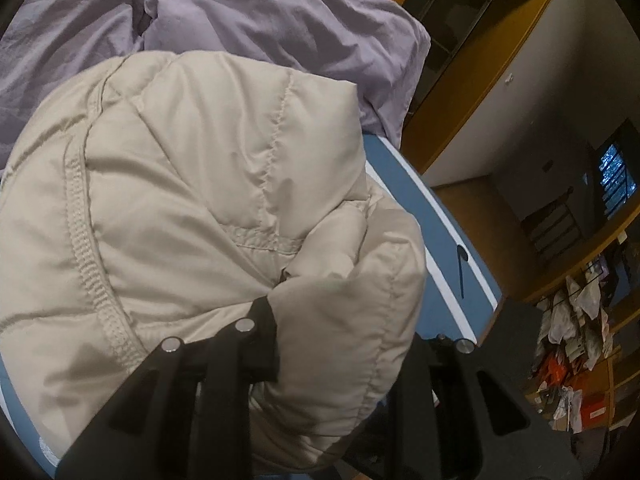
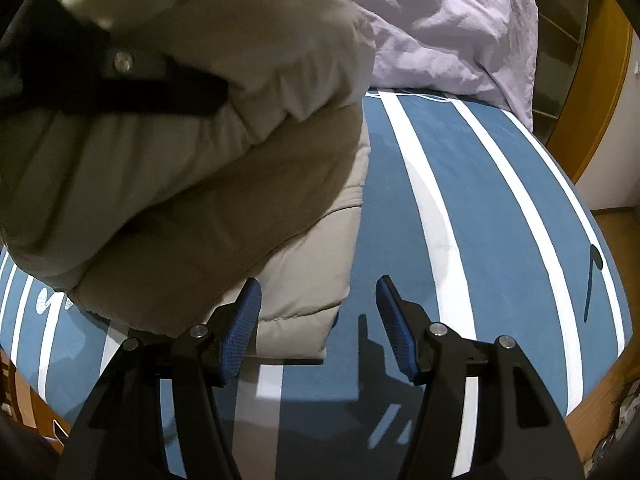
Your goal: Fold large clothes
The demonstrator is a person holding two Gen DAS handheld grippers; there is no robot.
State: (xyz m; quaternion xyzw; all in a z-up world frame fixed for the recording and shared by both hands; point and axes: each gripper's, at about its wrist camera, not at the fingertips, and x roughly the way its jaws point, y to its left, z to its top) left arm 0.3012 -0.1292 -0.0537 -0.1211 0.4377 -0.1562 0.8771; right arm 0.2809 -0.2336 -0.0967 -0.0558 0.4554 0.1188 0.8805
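- No brand, label or legible writing anywhere on the clothing or bedding; only a thin dark mark (image 2: 593, 276) on the blue sheet near its edge.
- Open wooden shelving (image 1: 576, 356) at the room's far side, crammed with bags and packages, contents too small to make out.
- Beige quilted jacket (image 1: 192, 208) bunched in a thick fold, part lifted, lower part lying flat on the blue-and-white striped bed sheet (image 2: 480, 208).
- Left gripper (image 1: 340, 344) clamped on a puffy fold of the jacket, fabric bulging between and over its black fingers; pads hidden by the cloth.
- In the right wrist view, same gripper's black finger (image 2: 160, 88) pressed into the raised fold at upper left.
- Right gripper (image 2: 318, 328) held parted about halfway, nothing between its blue textured pads (image 2: 244, 332); left pad overlapping the jacket's bottom hem (image 2: 296, 320), contact impossible to tell; right pad over bare sheet.
- Crumpled lilac duvet (image 1: 280, 12) heaped at the far end of the bed, just behind the jacket.
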